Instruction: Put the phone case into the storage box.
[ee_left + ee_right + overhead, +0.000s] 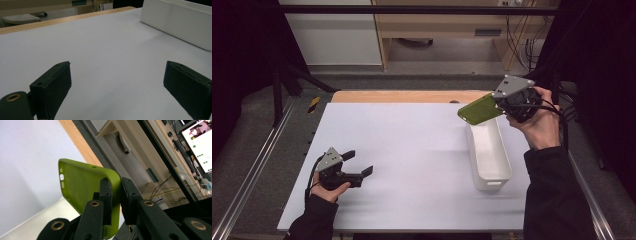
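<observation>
Your right hand-held gripper (501, 106) is clamped on the edge of the green phone case (479, 109), held in the air over the far end of the white bin (490, 160). In the right gripper view the jaws pinch the case's side wall, 1 jaw inside the shell and 1 outside.

Key relation: the case sits above the bin's far end, sticking out from the gripper toward the counter's (402, 150) middle. The bin's long axis runs near to far; the case's long axis lies roughly across it, tilted, with the far-left end lower. My read: if the bin is the target, you'd need to turn the case along the bin's length or tip it in end-first, then lower. Only the right hand is in position.

Case look: lime green, thin soft-looking shell, open hollow side facing the gripper camera, small cutouts near 1 end (61, 177). It probably flexes under a 1-edge pinch, so it could swing.

Your left hand-held gripper (354, 163) rests low at the near-left of the counter, jaws wide apart, holding nothing, well apart from the bin.
</observation>
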